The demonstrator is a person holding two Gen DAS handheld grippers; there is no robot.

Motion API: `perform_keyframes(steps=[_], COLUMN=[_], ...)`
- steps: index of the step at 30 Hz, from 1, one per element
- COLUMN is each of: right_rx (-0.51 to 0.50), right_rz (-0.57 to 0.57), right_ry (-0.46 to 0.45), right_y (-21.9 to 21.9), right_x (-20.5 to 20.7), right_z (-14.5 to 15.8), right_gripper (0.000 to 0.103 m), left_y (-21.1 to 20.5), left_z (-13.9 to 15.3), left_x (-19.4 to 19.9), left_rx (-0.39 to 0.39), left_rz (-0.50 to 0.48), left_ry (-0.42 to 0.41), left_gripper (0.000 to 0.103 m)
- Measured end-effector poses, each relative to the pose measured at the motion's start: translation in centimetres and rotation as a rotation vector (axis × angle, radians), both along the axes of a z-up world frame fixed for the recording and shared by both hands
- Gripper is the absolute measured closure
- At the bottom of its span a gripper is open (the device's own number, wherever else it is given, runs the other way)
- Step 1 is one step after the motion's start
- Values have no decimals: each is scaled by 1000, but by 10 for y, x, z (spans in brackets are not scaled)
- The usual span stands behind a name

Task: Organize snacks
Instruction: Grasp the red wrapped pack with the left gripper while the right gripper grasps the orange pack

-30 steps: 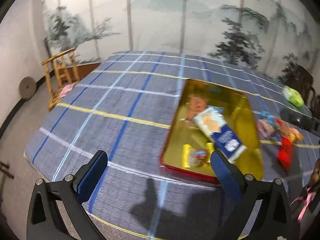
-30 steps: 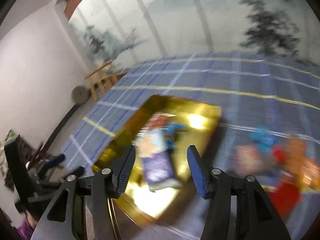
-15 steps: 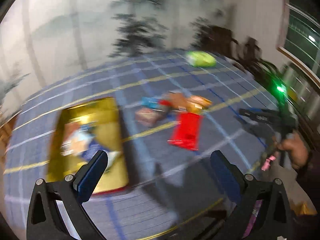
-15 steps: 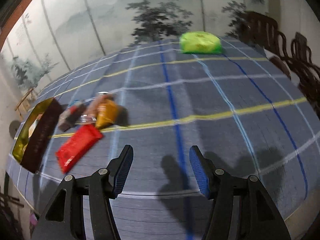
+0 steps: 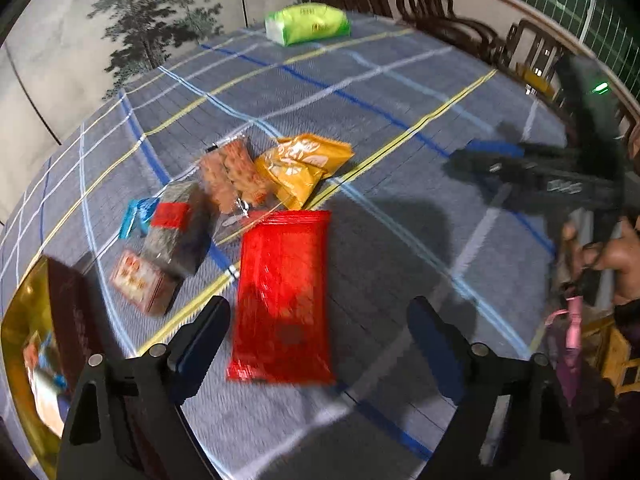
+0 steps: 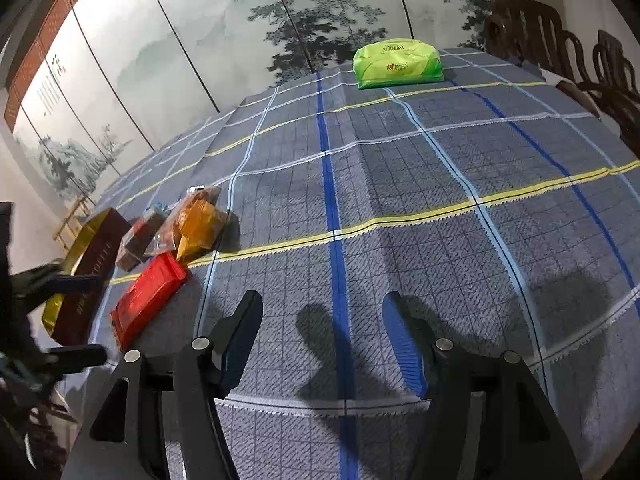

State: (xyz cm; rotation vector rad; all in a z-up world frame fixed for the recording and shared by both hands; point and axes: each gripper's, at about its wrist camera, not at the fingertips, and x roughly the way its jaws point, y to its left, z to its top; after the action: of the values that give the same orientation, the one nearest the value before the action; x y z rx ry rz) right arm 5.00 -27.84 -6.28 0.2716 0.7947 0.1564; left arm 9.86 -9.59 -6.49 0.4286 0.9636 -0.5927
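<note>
- Snacks lay in a loose cluster on the plaid tablecloth (image 6: pixel 400 184), and nearest your left gripper (image 5: pixel 318 344) was the red packet (image 5: pixel 282 292), flat on the cloth.
- Your left gripper's fingers (image 5: pixel 200 344) were spread wide with nothing between them; the red packet sat just ahead of the gap, closer to the left finger.
- Beyond the red packet you had a clear pack of orange-brown biscuits (image 5: pixel 234 178) and a yellow bag (image 5: pixel 302 166) side by side and touching.
- To the left of those sat a dark pack with a red label (image 5: pixel 176 226), a small blue wrapper (image 5: pixel 138 214) partly tucked behind it, and a small pinkish box (image 5: pixel 140 282) just in front of it.
- The gold tin (image 5: pixel 22 344) stood at the far left edge of your left view, its dark red wall facing the cluster, with some packets already inside; motion blur hid what they were.
- Your right gripper (image 6: pixel 322 344) hovered over bare cloth, well apart from the snacks, with its fingers (image 6: pixel 402 346) moderately apart and empty.
- In your right view the red packet (image 6: pixel 148 296) lay to the left, beside the tin (image 6: pixel 88 268).
- A green tissue pack (image 6: pixel 398 64) rested alone at the far side of the table, near dark wooden chairs (image 6: pixel 560 48).
</note>
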Motion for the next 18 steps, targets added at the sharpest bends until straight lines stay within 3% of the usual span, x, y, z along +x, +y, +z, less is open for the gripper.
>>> perform_keyframes(steps=[3, 4, 6, 8, 9, 12, 18], right_rx=[24, 29, 38, 53, 59, 62, 75], right_rz=[6, 10, 17, 21, 22, 26, 64], right_ry=[-4, -5, -9, -13, -15, -22, -18], right_y=[-4, -4, -5, -7, -7, -6, -5], right_x=[2, 3, 5, 6, 7, 8, 9], right_z=[-1, -1, -1, -1, -1, -2, 4], right_gripper=[38, 37, 36, 34, 33, 31, 31], left_y=[0, 1, 6, 3, 3, 6, 39], left_z=[-14, -18, -18, -18, -17, -12, 14], left_x=[14, 18, 24, 25, 24, 18, -20], left_rx=[25, 29, -24, -26, -31, -66, -294], left_rz=[22, 28, 43, 51, 53, 108, 277], left_ry=[24, 30, 38, 21, 16, 48, 89], left_gripper=[35, 35, 39, 49, 62, 64, 64])
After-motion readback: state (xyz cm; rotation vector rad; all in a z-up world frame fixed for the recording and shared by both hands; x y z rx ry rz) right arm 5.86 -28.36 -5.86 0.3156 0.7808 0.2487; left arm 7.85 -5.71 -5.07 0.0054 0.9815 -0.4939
